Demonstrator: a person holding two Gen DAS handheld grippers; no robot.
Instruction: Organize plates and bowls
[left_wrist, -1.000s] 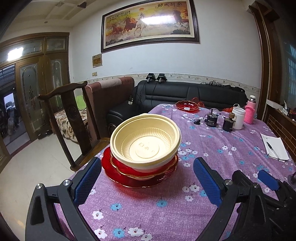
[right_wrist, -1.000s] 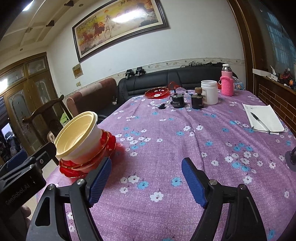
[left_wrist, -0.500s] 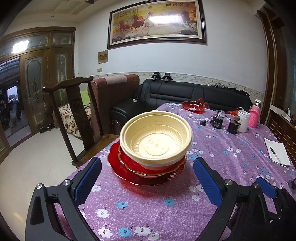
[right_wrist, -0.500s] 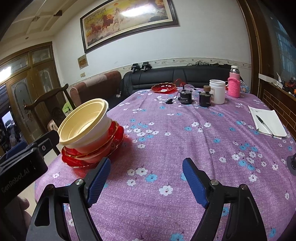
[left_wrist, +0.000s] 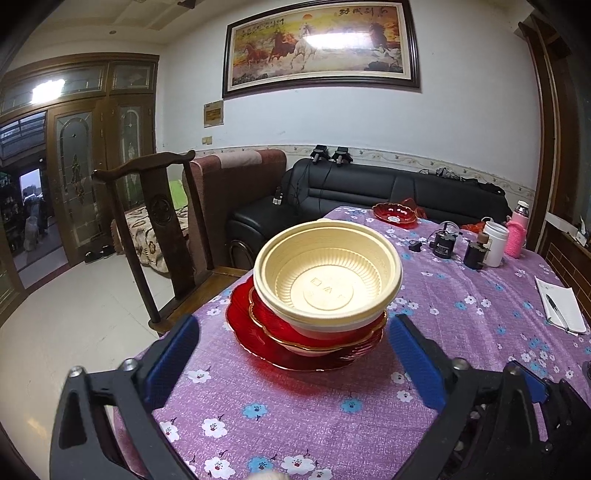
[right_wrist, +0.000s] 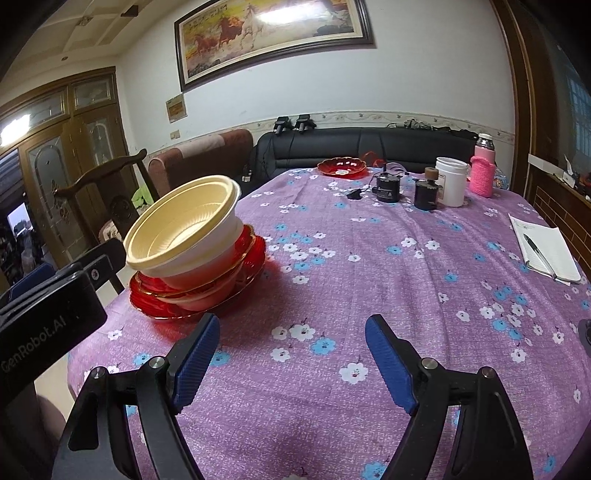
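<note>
Nested cream plastic bowls (left_wrist: 327, 280) (right_wrist: 184, 232) sit stacked on red glass plates (left_wrist: 258, 339) (right_wrist: 251, 258) near the table's left corner. My left gripper (left_wrist: 291, 350) is open just in front of the stack, a blue pad on either side, touching nothing. Farther right, my right gripper (right_wrist: 291, 350) hangs open over bare purple cloth, the stack off to its left. Another red dish (left_wrist: 394, 215) (right_wrist: 342, 165) lies alone at the table's far end.
A floral purple tablecloth (right_wrist: 369, 266) covers the table. At the far right stand a white jar (right_wrist: 450, 181), a pink-sleeved flask (right_wrist: 482, 173) and two small black devices (right_wrist: 388, 188). A notebook with a pen (right_wrist: 543, 247) lies by the right edge. A wooden chair (left_wrist: 155, 236) stands left.
Both views have drawn back a little and levelled out, so the stack sits higher and farther in each. The bowls and plates have not moved. Both grippers stay open.
</note>
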